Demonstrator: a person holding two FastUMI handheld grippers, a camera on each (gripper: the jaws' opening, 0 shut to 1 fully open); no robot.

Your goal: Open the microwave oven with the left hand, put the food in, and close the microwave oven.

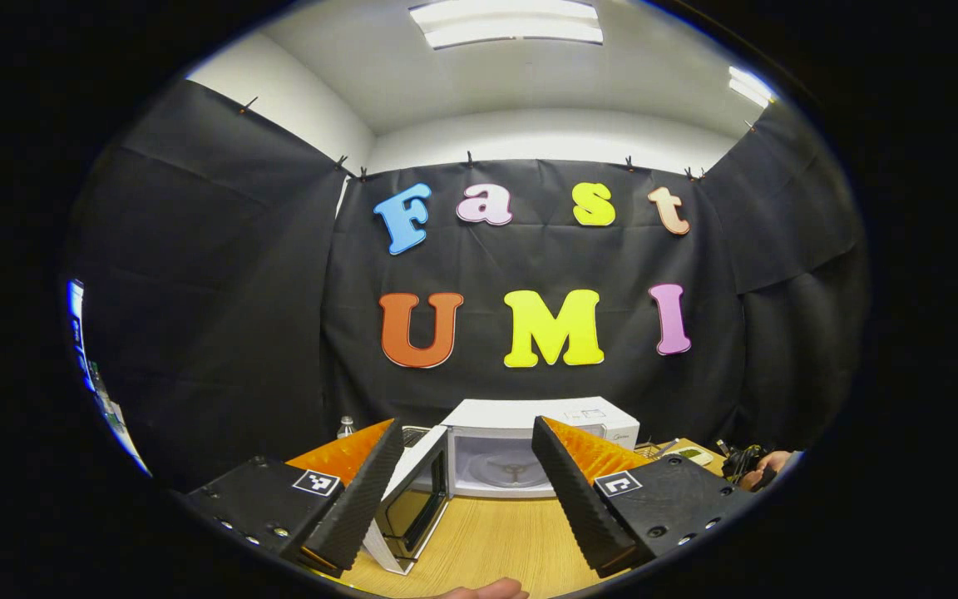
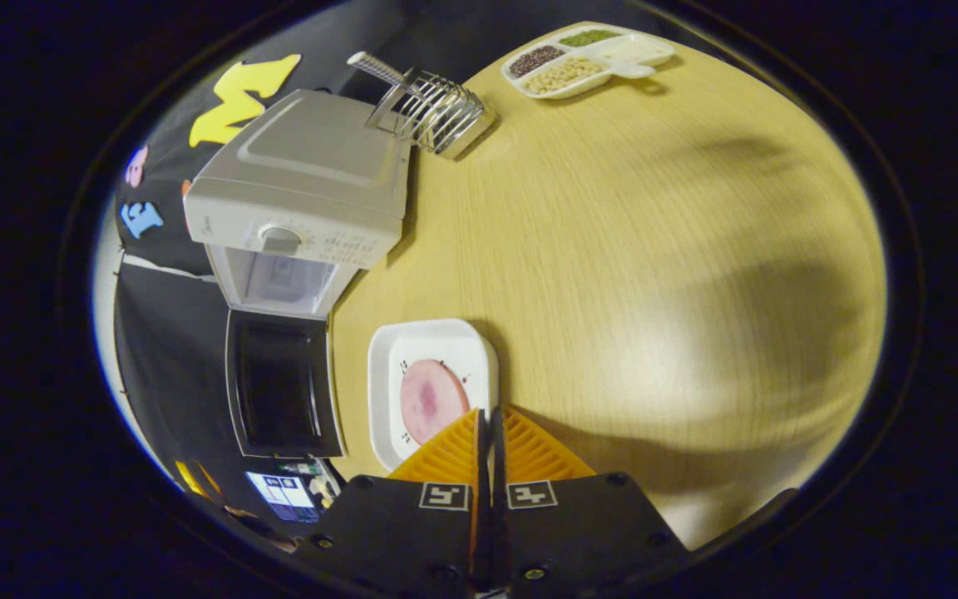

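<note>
The wooden table (image 2: 629,249) ran pale under ceiling lights (image 1: 506,22); the microwave (image 2: 304,191) gaped upper left; the left gripper (image 1: 466,441) spread wide; the right gripper (image 2: 489,424) clenched at the plate (image 2: 412,349) rim, contact unclear.

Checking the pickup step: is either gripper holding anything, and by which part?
The right gripper is shut on the near rim of the square white plate carrying the pink meat slice. The left gripper holds nothing.

White box microwave oven (image 2: 304,179) with black-glass door (image 2: 279,384); white square plate (image 2: 429,345) bearing pink round slice (image 2: 431,399); pale wood-grain worktop (image 2: 654,249); orange-ribbed black tool (image 2: 489,433).
</note>
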